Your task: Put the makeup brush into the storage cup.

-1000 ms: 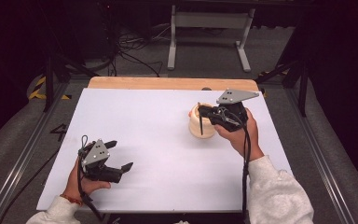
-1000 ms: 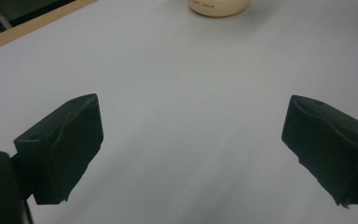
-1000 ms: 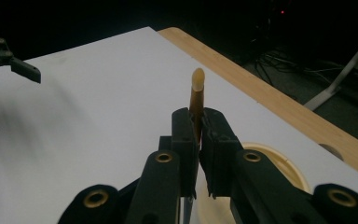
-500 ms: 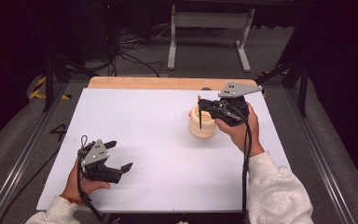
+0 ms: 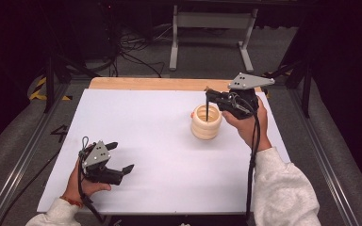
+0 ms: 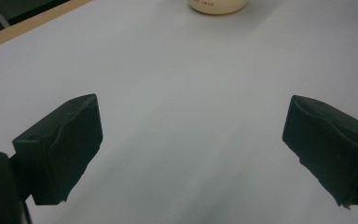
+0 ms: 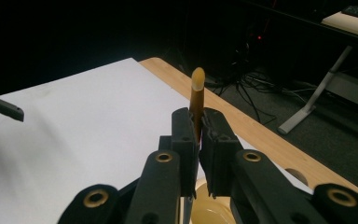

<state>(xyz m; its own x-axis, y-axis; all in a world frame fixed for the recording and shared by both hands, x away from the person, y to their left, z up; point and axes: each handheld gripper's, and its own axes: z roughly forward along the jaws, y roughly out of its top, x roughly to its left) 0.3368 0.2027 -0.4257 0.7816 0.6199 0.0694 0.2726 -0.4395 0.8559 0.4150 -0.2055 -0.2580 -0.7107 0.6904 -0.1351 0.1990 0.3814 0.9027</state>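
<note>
1. Right gripper (image 5: pixel 210 98): jaws pinched on a thin stick (image 5: pixel 207 111) that hung upright; in the right gripper view (image 7: pixel 197 135) the stick (image 7: pixel 197 100) was an orange-brown rod with a pale rounded tip standing above the jaws

2. Change noted: across the last second the right gripper rose a little above the cup, and the stick came up with it; its lower end was still within or just over the cup's mouth, and whether it had cleared the rim could not be told

3. Cup (image 5: pixel 206 122): cream, ribbed, upright on the white table (image 5: pixel 146 141) toward its far right, just beside the person's right hand; its rim (image 7: pixel 209 210) appeared below the jaws in the right gripper view; it kept its place throughout

4. Left gripper (image 5: pixel 118 157): jaws spread wide with nothing between them, as seen in the left gripper view (image 6: pixel 191 149); it rested near the front left of the table, well apart from the cup, and had not moved

5. Judgement: the stick was being drawn out of the cup; the grip looked secure, so the lift probably needed only to continue until the lower end came free

6. Risk: the cup stood unheld and might tip if the stick dragged on the rim
</note>
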